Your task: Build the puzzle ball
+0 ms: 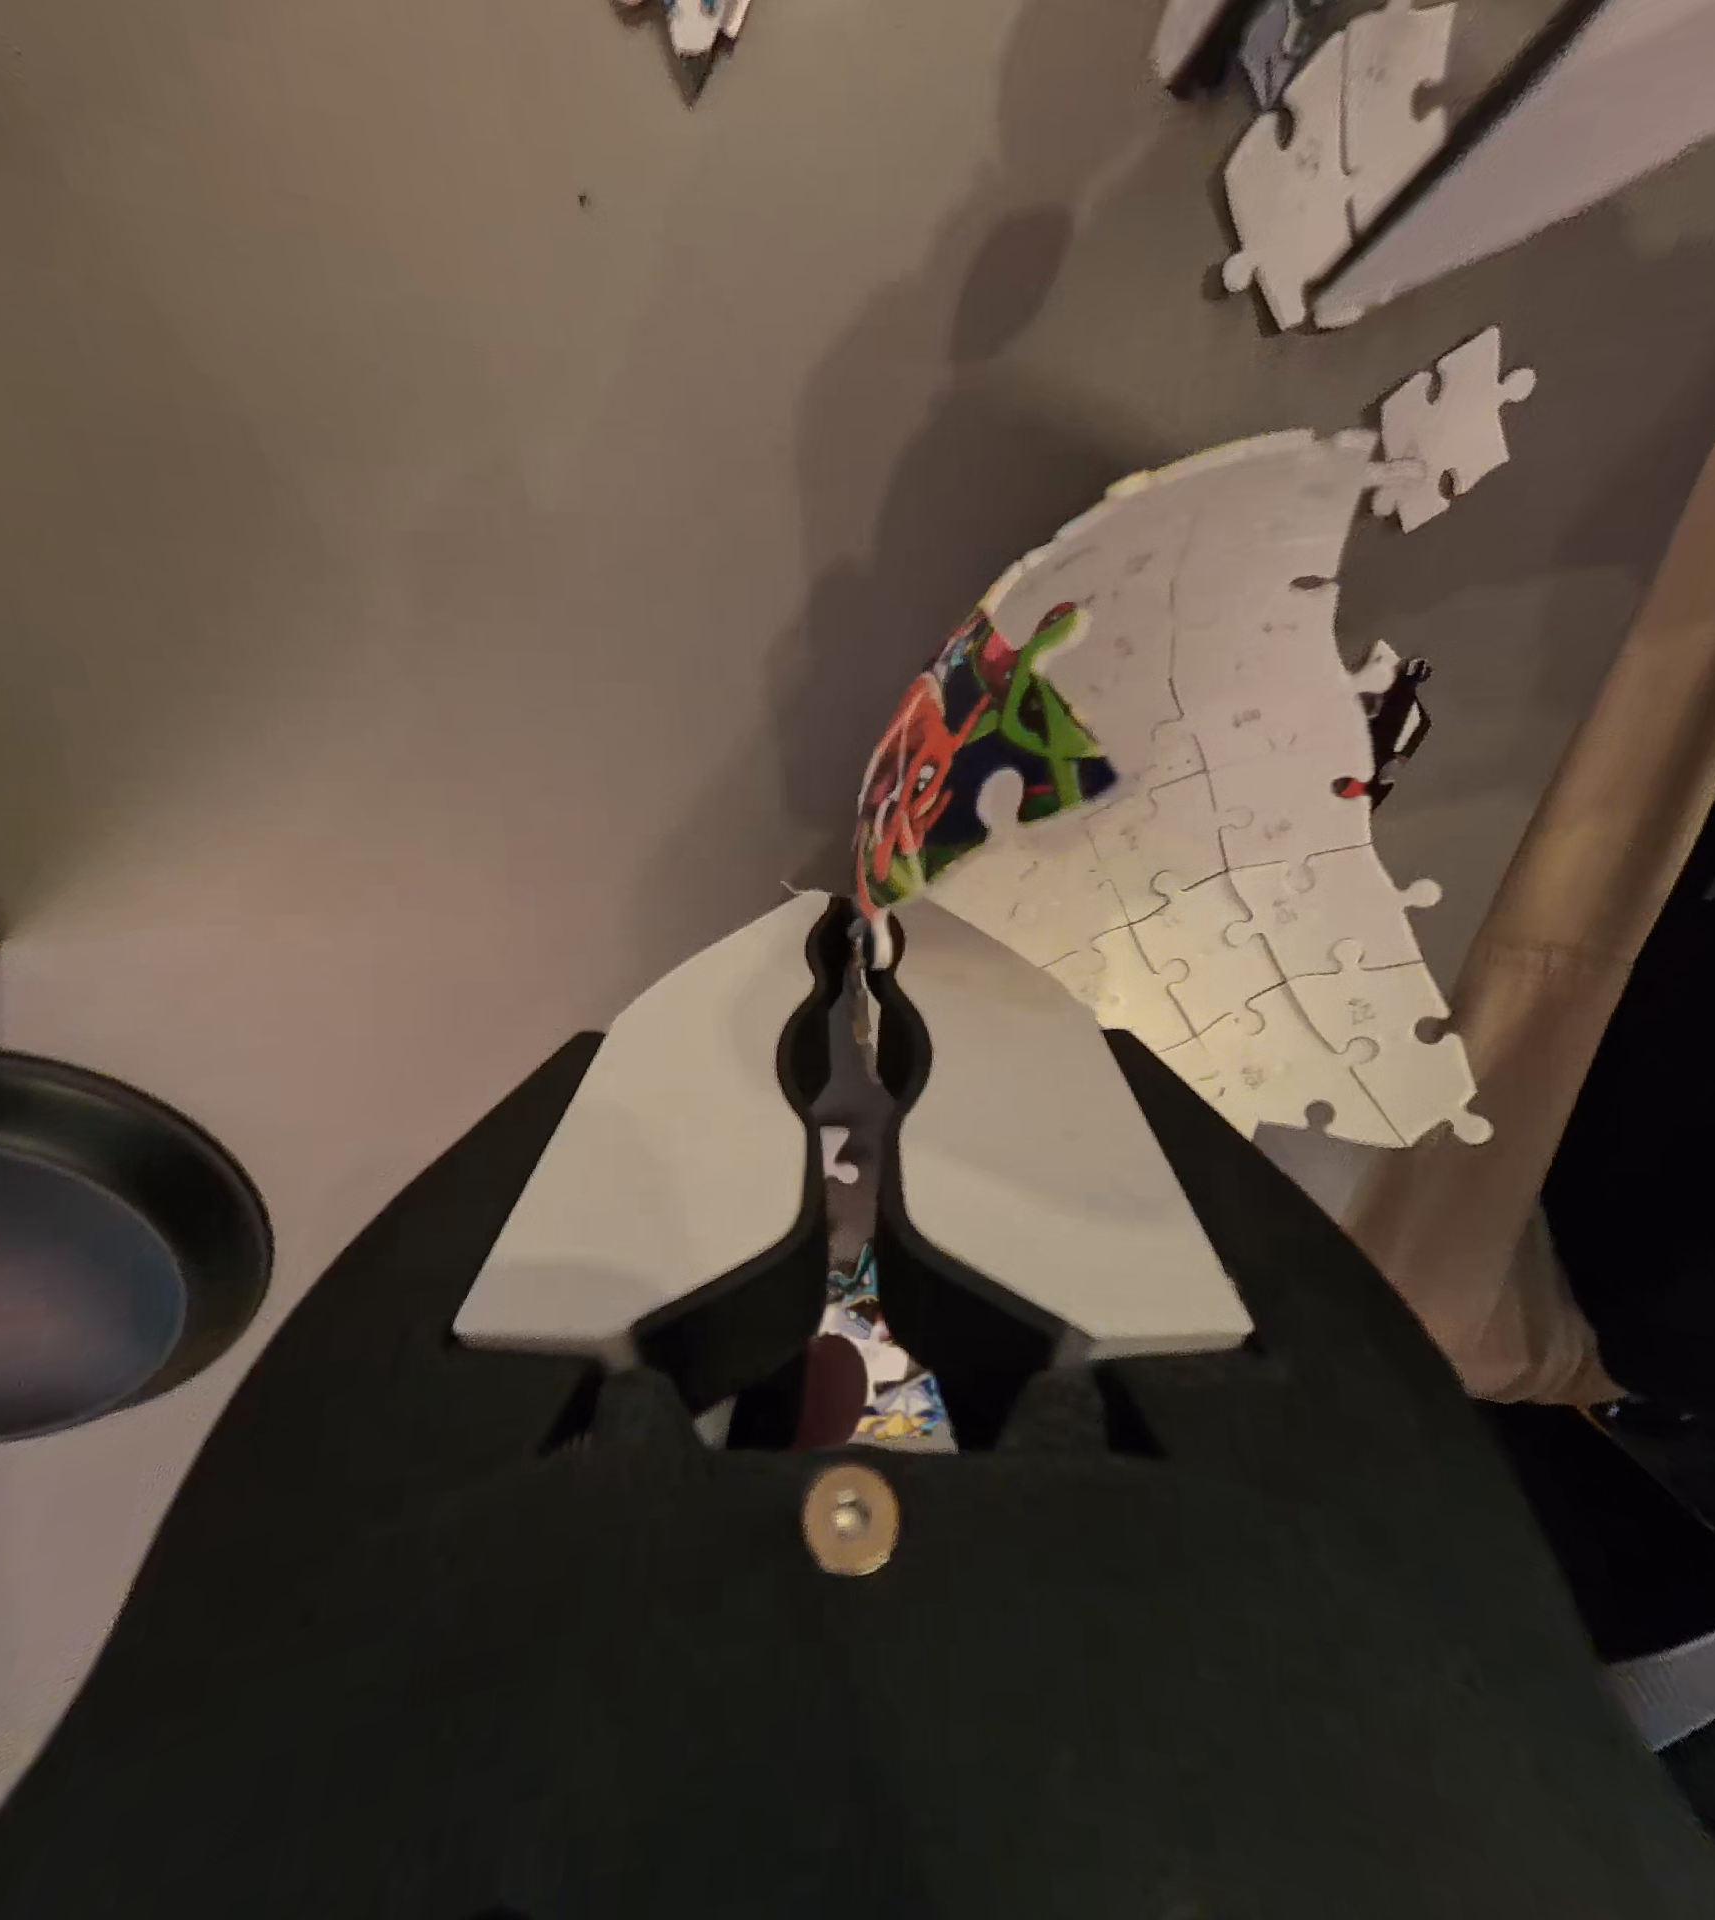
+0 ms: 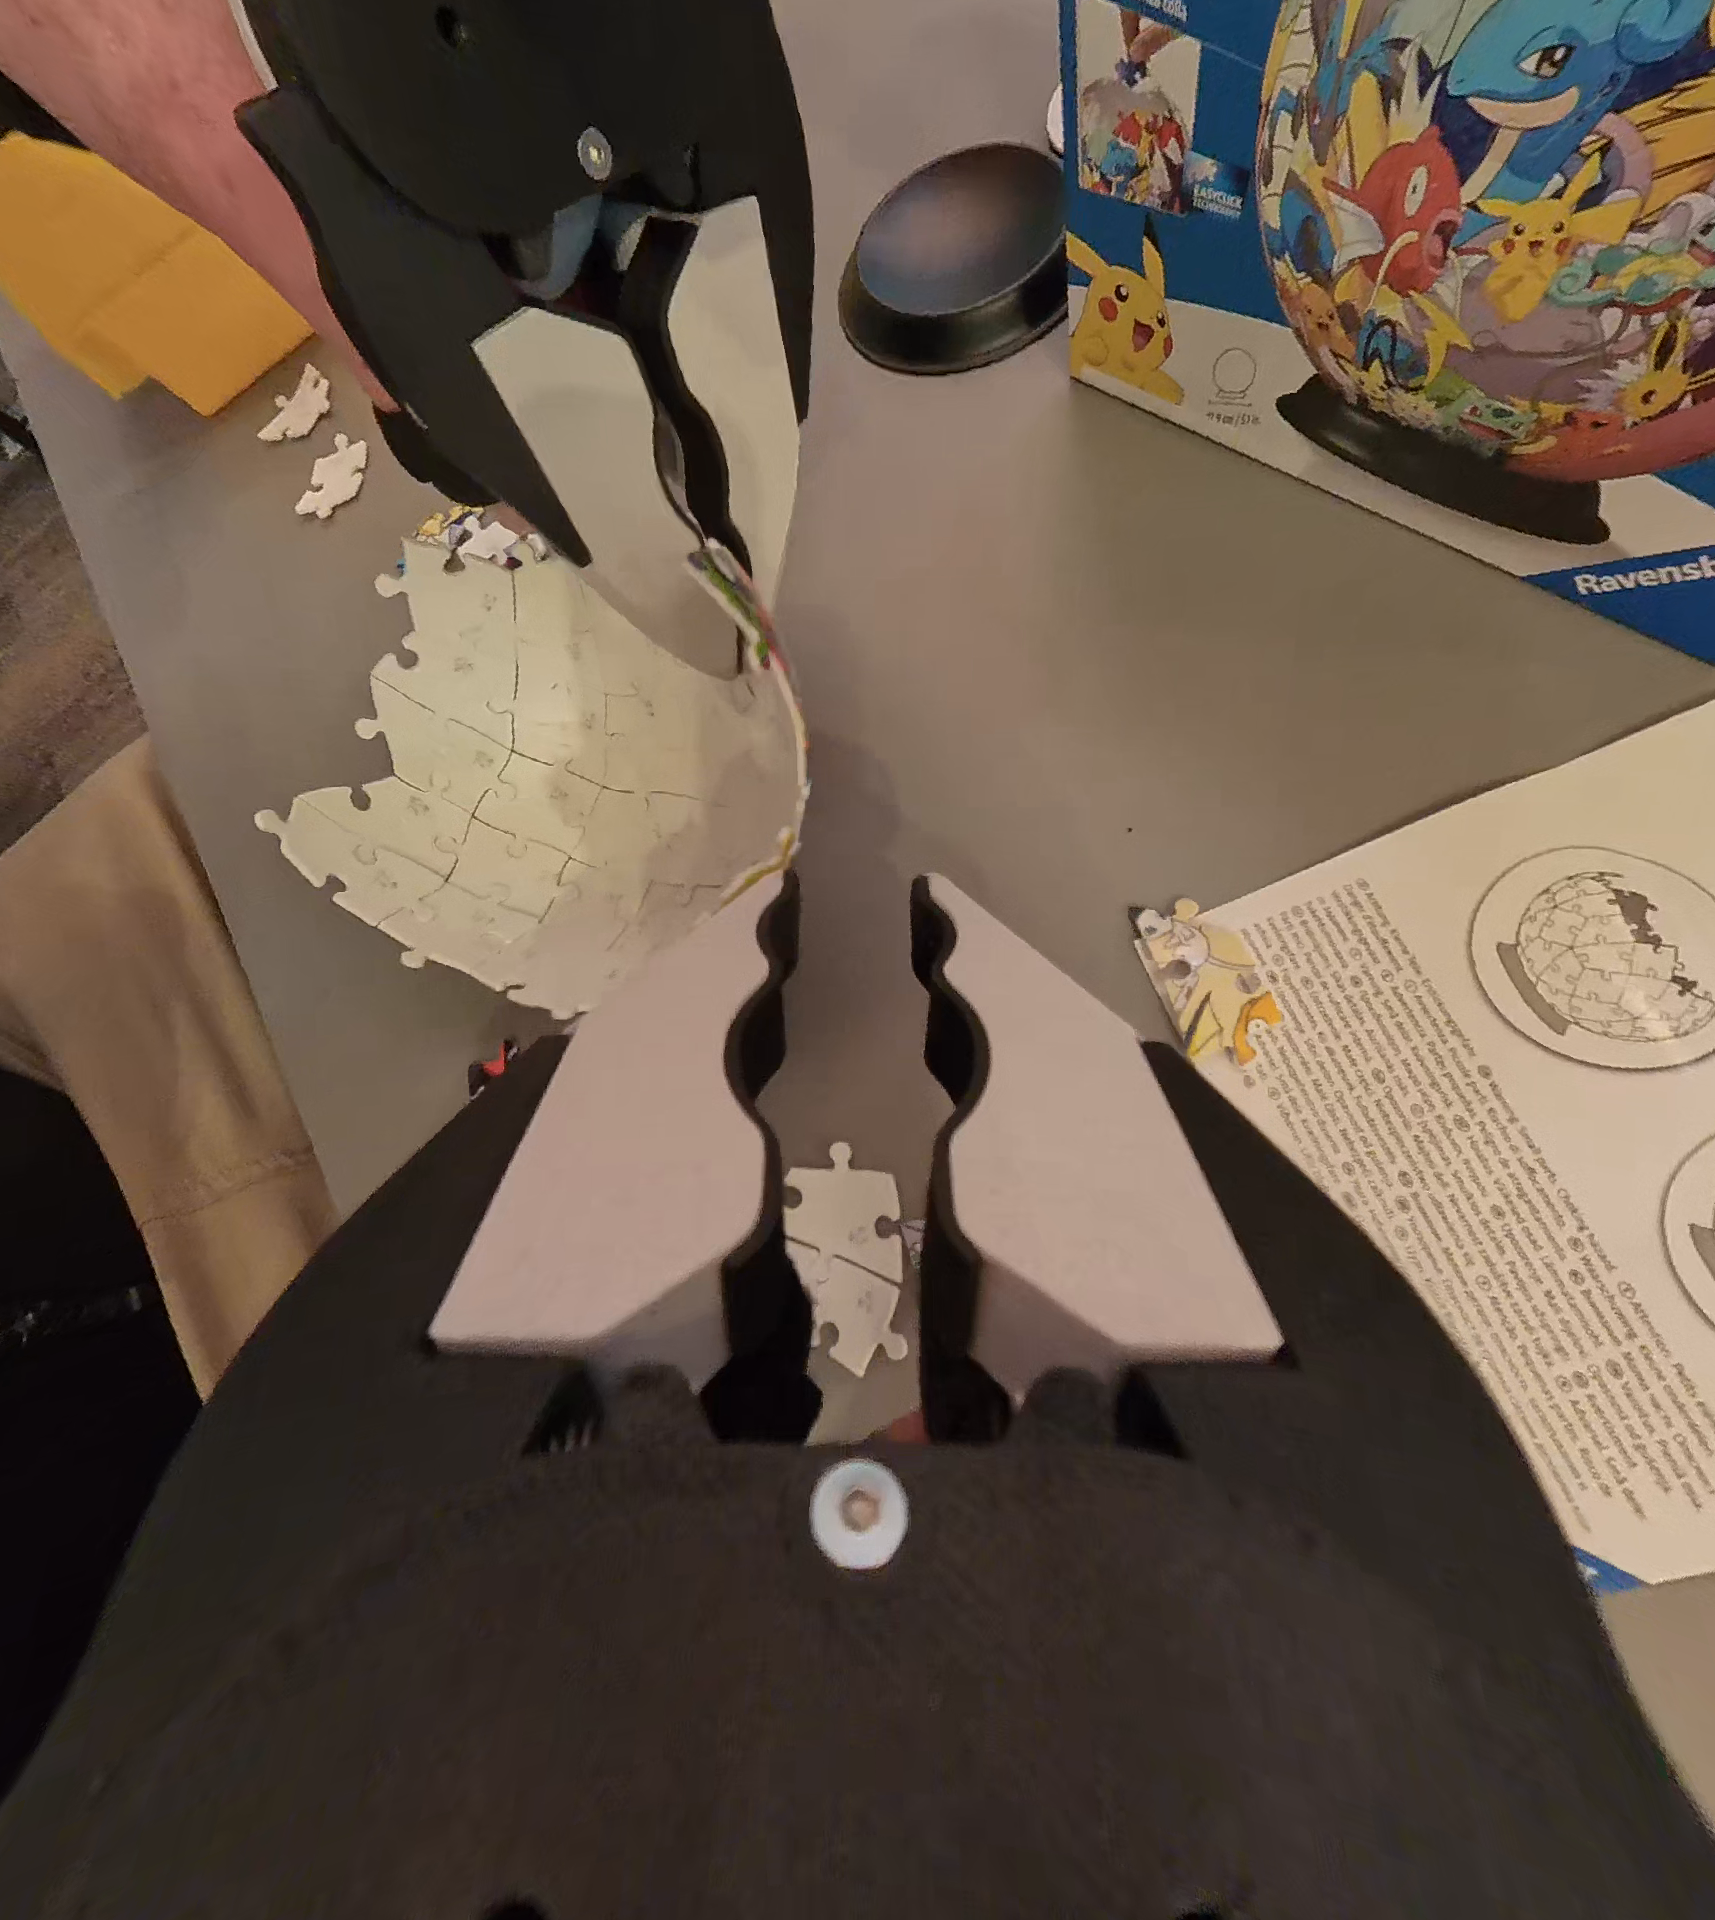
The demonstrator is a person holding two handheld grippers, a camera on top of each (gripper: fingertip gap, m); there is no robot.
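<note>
**Half-built puzzle ball held at its rim by the left gripper**

The partial puzzle ball [image 1: 1237, 831], a curved shell of joined pieces with its plain white inner face showing and a strip of bright printed outside at one edge, hangs off the tips of the left gripper [image 1: 858, 940]; the jaws are clenched on the shell's rim, and the shell fans out ahead and to the right of those tips. In the right wrist view the same shell [image 2: 541, 790] sits ahead and to the left of the right gripper [image 2: 853, 894], with the left gripper [image 2: 718, 561] coming down onto its upper edge from above; the right gripper is released, its jaws standing apart with nothing between them, and its left fingertip is just beside the shell's lower rim, though I cannot tell whether they touch.

Seen through the right gripper's gap, a small white cluster of joined pieces [image 2: 848, 1257] lies on the grey table [image 2: 1092, 675]; to the right of the tips a yellow printed piece [image 2: 1201, 982] rests on the edge of the instruction sheet [image 2: 1518, 1143]; farther ahead and right stands the puzzle box [image 2: 1455, 260], with the black stand [image 2: 957, 265] just left of it; two loose white pieces [image 2: 313, 447] lie far ahead on the left, near a yellow object [image 2: 136, 281]; in the left wrist view the black stand [image 1: 53, 1247] lies off to the left of the gripper.
</note>
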